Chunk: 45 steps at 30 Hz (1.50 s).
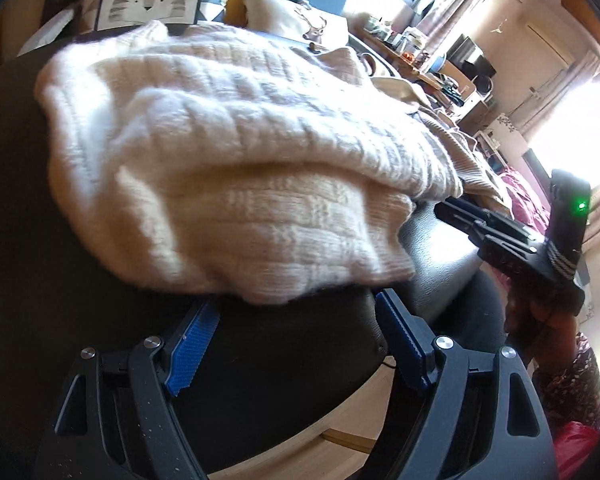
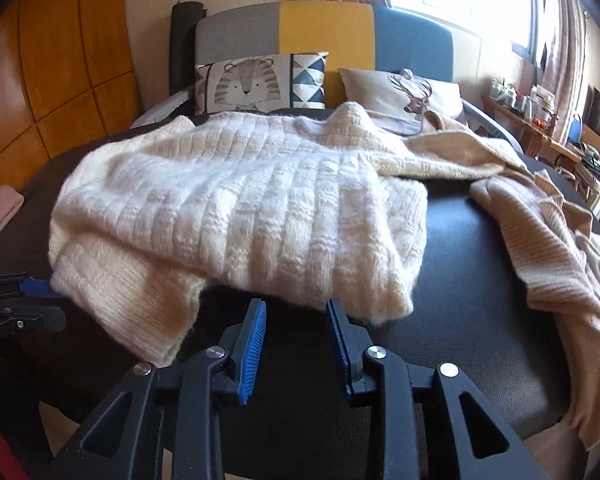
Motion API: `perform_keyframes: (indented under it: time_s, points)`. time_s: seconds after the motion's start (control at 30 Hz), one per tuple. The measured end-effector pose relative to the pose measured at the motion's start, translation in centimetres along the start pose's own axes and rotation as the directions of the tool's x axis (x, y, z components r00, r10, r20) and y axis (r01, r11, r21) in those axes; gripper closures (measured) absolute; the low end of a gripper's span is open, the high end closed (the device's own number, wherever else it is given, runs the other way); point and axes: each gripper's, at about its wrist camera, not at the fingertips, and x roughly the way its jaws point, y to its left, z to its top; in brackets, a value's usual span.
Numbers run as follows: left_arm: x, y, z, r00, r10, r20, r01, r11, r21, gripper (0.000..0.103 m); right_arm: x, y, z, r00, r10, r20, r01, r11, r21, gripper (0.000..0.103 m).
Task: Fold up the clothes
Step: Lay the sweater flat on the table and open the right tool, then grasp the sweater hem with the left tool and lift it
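Cream sweater folded on dark table, both grippers — left, right — spread, empty

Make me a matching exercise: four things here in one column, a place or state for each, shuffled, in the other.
1. white knit sweater
2. beige sweater
3. tiger cushion
4. right gripper

A. leaning on the headboard
B. open, at the near hem
C. folded over, mid-surface
D. spread loosely on the right

Pairs: 1-C, 2-D, 3-A, 4-B

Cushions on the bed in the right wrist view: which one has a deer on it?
The plain cream cushion on the right, before the blue headboard panel. The left cushion shows a striped tiger and triangles.
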Motion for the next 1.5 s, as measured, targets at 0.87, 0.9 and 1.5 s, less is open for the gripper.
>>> perform_keyframes:
  time_s: [0.87,0.9,1.5]
  points:
    - [2.6,5.4,1.9,0.978,-0.165,0.125,0.198,0.919,-0.34,0.087,-0.8,-2.3,-2.5,0.996,-0.032,0.079,0.014,0.976,0.217,0.071]
    - [2.1,5.2,1.9,0.979,-0.156,0.127,0.189,0.931,-0.313,0.088,-1.1,-1.9,-2.2,0.994,-0.036,0.1,0.017,0.983,0.185,0.071]
    - [-5.1,5.6,-0.2,0.96,-0.134,0.244,0.191,0.955,-0.226,0.092,0.4,-1.4,-0.6,0.995,-0.037,0.096,0.04,0.999,-0.036,0.071]
